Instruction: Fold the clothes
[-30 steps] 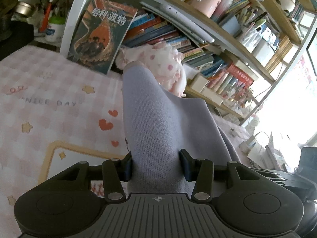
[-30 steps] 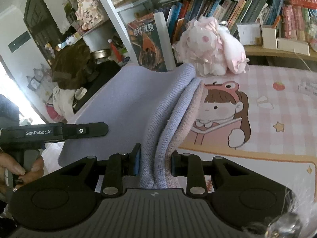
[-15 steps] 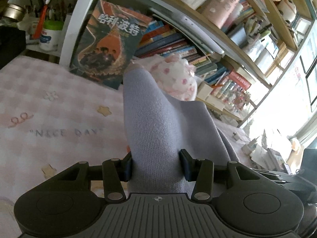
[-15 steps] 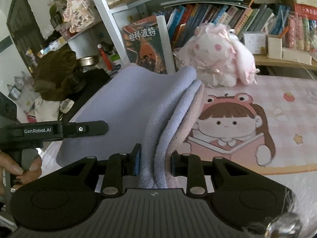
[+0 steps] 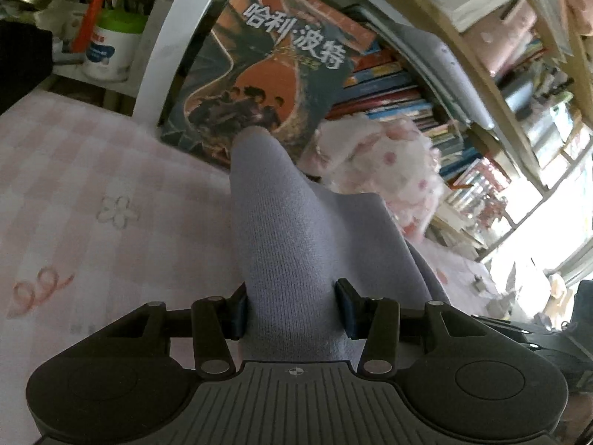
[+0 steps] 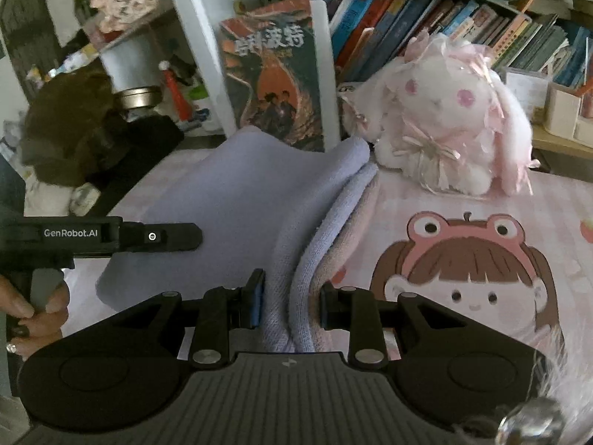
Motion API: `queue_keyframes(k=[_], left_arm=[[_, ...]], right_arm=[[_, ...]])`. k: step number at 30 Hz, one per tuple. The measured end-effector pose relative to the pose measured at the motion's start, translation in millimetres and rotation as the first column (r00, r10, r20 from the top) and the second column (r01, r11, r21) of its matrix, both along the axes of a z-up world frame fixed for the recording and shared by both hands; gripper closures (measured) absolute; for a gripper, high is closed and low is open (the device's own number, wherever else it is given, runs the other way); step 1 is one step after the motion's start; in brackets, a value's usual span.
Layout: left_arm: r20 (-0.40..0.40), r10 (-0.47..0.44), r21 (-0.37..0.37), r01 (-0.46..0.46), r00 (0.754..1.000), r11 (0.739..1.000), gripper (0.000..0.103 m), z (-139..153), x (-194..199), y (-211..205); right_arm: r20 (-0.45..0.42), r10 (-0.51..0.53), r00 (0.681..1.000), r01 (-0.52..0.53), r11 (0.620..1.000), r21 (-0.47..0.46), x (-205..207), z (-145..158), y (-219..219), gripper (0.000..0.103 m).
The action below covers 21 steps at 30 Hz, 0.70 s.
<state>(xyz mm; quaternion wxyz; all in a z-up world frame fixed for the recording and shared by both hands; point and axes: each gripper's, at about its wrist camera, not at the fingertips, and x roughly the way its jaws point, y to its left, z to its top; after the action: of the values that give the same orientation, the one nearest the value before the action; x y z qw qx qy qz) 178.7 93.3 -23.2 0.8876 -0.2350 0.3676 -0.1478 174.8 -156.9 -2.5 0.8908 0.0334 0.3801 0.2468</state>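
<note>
A lavender knit garment (image 5: 292, 244) is stretched between both grippers above the pink checked table mat (image 5: 92, 200). My left gripper (image 5: 292, 309) is shut on one bunched edge of it. My right gripper (image 6: 289, 306) is shut on the other edge, where the cloth (image 6: 237, 200) lies in two folded layers. The left gripper's body (image 6: 122, 235) shows in the right wrist view at the left, held by a hand (image 6: 33, 319). The garment hides the fingertips in both views.
A pink plush rabbit (image 6: 444, 126) sits on the mat (image 6: 463, 270) at the back, close behind the garment. A large book (image 6: 278, 78) leans on the white shelf post (image 6: 192, 44). Bookshelves (image 5: 463, 74) stand behind. A dark heap (image 6: 70, 126) lies at the left.
Both grippers have carried the garment forward toward the bookshelf: the book and the plush rabbit are nearer and larger. Both grips stay unchanged.
</note>
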Motion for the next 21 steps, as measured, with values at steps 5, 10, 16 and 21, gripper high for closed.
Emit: queue_keyframes(k=[5,10,16,21], left_arm=[[-0.04,0.019,-0.002,-0.019,0.999,1.0,0.058,-13.4,37.2,0.4],[-0.049,0.042,0.003,-0.041,0.998,0.999,0.058,-25.2,58.3,-4.9],[-0.068,0.065,-0.017,-0.066,0.996,0.998,0.054,-39.3,59.3,-8.1],[-0.057,0.074,0.017,-0.074,0.996,0.997,0.049,-37.8,55.6,-12.2]], right_arm=[[-0.019,-0.024,1.0,0.023,1.0,-0.015,41.7,-11.0,6.0,0.078],[-0.019,-0.072,0.997,0.072,0.997,0.002,71.1,-24.8,7.0,0.078],[-0.057,-0.148,0.987,0.152,0.986,0.063,86.3,-45.5,-5.9,0.076],[-0.057,-0.193,0.98,0.197,0.978,0.073,83.9,-51.5,-9.8,0.061]])
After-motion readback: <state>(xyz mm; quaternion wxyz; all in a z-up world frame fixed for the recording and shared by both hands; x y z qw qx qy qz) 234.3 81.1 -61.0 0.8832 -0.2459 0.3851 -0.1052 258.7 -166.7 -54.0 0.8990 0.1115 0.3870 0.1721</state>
